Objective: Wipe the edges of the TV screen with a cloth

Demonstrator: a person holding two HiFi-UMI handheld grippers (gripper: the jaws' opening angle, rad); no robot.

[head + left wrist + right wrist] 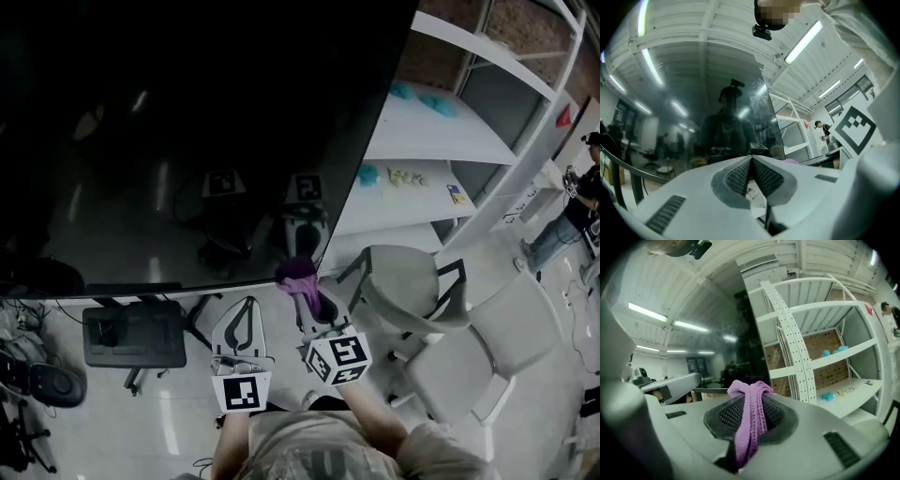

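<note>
Right gripper (305,289) is clamped on a purple cloth (298,272), whose bunched end sits at the lower right corner of the TV screen (187,141). Left gripper (246,305) hangs just below the screen's bottom edge, jaws pressed together on nothing. White shelving (441,131) and a grey chair (412,281) stand to the screen's right.

The person is holding both tools out in front, side by side, jaws pointing away from the body. The left tool (246,305) is sitting slightly nearer the torso, its jaws pressed together. The right tool (302,281) is clamping a purple cloth (751,420) between its jaws, with the right forearm (377,424) stretching forward behind it.
</note>
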